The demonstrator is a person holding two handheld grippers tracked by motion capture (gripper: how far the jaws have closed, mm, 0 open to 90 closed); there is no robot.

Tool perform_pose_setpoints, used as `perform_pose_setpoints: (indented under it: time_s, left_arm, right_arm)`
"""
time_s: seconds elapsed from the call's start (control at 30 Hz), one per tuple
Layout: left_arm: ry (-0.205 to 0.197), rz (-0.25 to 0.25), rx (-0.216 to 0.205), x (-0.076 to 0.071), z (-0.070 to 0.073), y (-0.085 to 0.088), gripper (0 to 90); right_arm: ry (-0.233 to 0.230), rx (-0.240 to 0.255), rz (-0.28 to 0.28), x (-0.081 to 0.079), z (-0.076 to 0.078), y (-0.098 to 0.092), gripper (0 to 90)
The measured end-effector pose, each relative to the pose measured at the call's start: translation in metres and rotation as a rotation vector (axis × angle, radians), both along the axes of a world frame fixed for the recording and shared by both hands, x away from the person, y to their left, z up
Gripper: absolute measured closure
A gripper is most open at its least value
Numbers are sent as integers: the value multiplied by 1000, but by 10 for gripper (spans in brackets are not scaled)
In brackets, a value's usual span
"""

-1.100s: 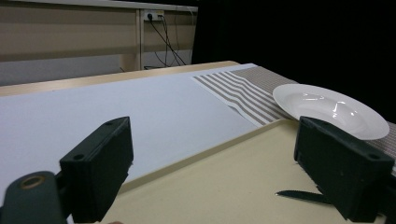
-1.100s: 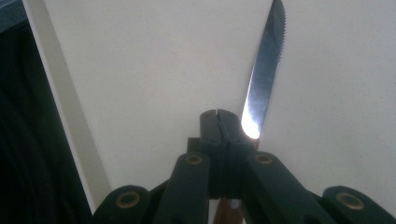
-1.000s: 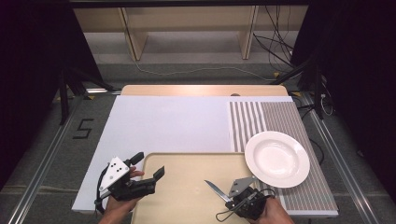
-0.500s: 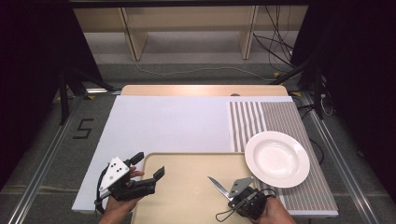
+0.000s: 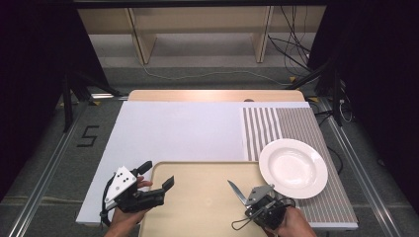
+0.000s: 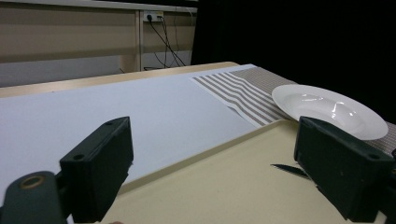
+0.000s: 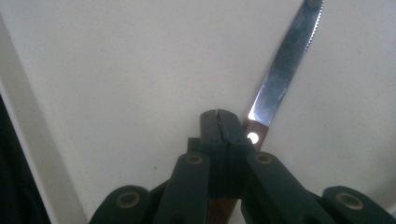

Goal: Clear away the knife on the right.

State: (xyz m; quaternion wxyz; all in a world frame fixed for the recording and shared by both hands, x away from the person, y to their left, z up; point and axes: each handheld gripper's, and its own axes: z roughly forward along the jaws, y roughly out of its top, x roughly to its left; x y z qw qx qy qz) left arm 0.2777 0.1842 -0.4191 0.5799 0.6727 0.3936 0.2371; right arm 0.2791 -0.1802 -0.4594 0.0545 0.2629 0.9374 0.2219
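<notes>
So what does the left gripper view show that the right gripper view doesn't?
Left gripper view: the white plate on the striped mat, the white sheet, and the left gripper open. Right gripper view: the right gripper shut on the knife at its brown handle, and the blade's serrated edge. Both: the beige tray and the knife's blade.

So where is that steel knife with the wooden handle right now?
In the high view the steel knife with the wooden handle is clamped in the right gripper above the beige tray, left of the round white plate.
</notes>
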Motion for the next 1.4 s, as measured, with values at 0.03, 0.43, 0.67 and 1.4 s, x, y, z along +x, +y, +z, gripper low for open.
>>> perform_pose_setpoints:
  time_s: [0.03, 0.43, 0.67, 1.4]
  left_arm:
    - [0, 0, 1, 0, 0, 0, 117]
    - [1, 0, -1, 0, 0, 0, 117]
    - [1, -1, 2, 0, 0, 0, 117]
    - [-1, -2, 0, 0, 0, 0, 117]
  right_arm:
    - [3, 2, -3, 0, 0, 0, 900]
    - [-18, -12, -22, 3, 2, -6, 900]
    - [-30, -26, -34, 4, 2, -8, 900]
    - [-19, -46, -63, 10, 3, -17, 900]
